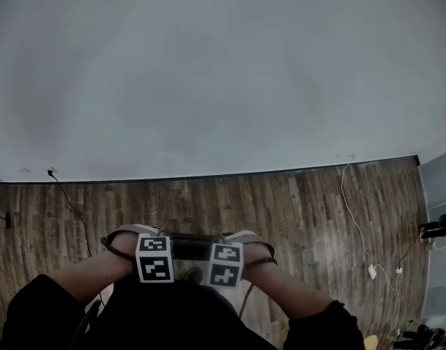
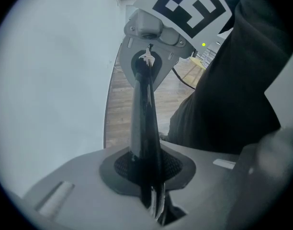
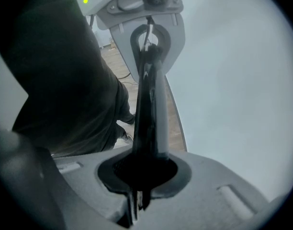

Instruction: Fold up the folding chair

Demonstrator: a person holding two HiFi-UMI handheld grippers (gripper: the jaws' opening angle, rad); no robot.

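Of the folding chair I see only a dark, thin bar (image 1: 191,246), held level close to the person's body; the rest is hidden under the dark clothing. My left gripper (image 1: 154,262) is shut on the bar's left part and my right gripper (image 1: 224,267) on its right part. In the left gripper view the bar (image 2: 143,123) runs from my left gripper (image 2: 153,195) up to the right gripper (image 2: 151,37). From the right gripper view, the bar (image 3: 149,114) rises out of my right gripper (image 3: 137,193) toward the left gripper (image 3: 146,13).
A pale wall (image 1: 223,71) fills the upper half, above a wood plank floor (image 1: 296,210). A black cable (image 1: 68,203) trails at the left and a white cable with a plug (image 1: 360,232) at the right. Dark gear (image 1: 439,228) lies at the far right edge.
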